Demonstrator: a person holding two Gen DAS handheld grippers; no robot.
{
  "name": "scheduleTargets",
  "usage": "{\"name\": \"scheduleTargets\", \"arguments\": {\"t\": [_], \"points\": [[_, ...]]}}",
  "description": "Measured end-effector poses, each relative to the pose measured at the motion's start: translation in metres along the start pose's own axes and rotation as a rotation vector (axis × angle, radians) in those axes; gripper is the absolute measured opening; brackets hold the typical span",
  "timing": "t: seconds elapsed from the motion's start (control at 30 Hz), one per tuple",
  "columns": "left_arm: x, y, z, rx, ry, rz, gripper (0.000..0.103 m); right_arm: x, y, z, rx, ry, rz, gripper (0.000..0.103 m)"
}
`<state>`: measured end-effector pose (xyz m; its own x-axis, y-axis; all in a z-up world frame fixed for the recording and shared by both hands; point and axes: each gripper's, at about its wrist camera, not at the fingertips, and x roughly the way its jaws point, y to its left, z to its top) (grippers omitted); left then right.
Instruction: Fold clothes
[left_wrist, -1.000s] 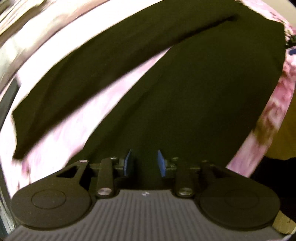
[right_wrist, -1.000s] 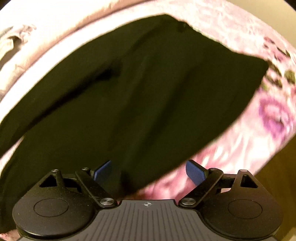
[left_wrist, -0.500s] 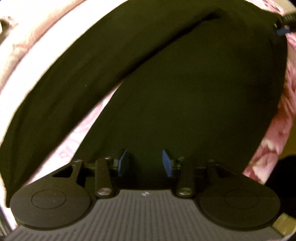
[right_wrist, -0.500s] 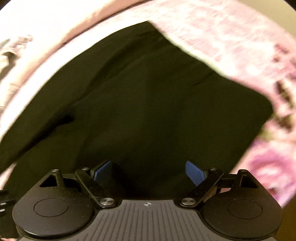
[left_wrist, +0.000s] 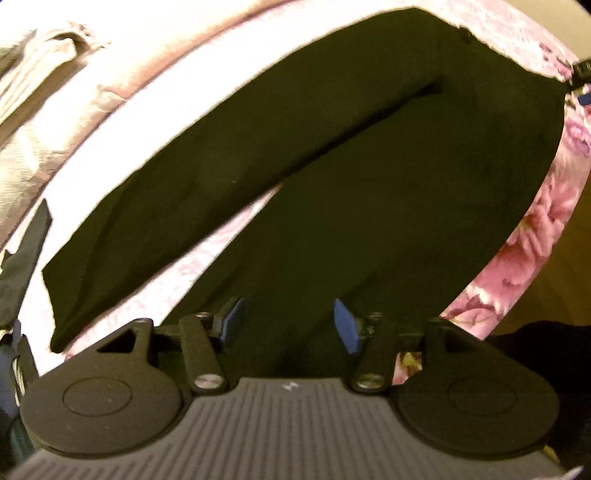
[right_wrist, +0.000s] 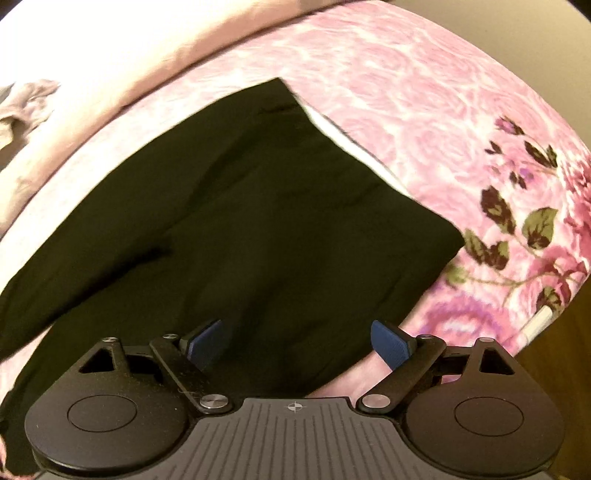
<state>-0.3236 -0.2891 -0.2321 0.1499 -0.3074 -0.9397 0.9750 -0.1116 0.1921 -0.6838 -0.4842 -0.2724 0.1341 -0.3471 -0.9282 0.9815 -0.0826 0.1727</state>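
Observation:
A pair of black trousers (left_wrist: 388, 192) lies spread on the pink floral bedspread (left_wrist: 546, 206), one leg (left_wrist: 192, 206) angled off to the left. My left gripper (left_wrist: 288, 325) hovers above the near end of the trousers; its jaws are opening and the blue pads (left_wrist: 233, 318) have nothing pinched between them. In the right wrist view the same trousers (right_wrist: 258, 229) fill the middle, one corner pointing to the far side. My right gripper (right_wrist: 299, 341) stands wide open above the cloth's near edge, holding nothing.
A pale pink sheet (right_wrist: 110, 74) and rumpled fabric (left_wrist: 33, 110) lie along the bed's far side. Brown floor (left_wrist: 554, 280) shows beyond the bed's right edge. A small white object (right_wrist: 537, 320) sits at the bedspread's right edge. A dark strap-like item (left_wrist: 26, 258) is at the left.
Both grippers have risen and drawn back from the trousers, so more of the bed shows. The left jaws have spread wider; the right jaws have stayed wide.

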Motion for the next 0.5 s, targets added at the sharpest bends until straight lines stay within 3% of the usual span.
{"name": "scheduleTargets", "arguments": {"t": [0.1,0.2,0.37,0.5], "points": [[-0.02,0.018,-0.008,-0.035,-0.014,0.015,0.054,-0.02,0.028,-0.007,-0.039,0.024,-0.033,0.09],[-0.032,0.041,-0.02,-0.08,-0.022,0.05,0.062,-0.04,0.057,-0.015,-0.08,0.038,-0.003,0.09],[-0.049,0.069,-0.044,-0.108,-0.019,0.131,0.066,-0.069,0.104,-0.027,-0.149,-0.005,0.001,0.09],[-0.06,0.085,-0.055,-0.16,-0.03,0.125,0.072,-0.07,0.13,-0.034,-0.186,0.004,0.013,0.09]]}}
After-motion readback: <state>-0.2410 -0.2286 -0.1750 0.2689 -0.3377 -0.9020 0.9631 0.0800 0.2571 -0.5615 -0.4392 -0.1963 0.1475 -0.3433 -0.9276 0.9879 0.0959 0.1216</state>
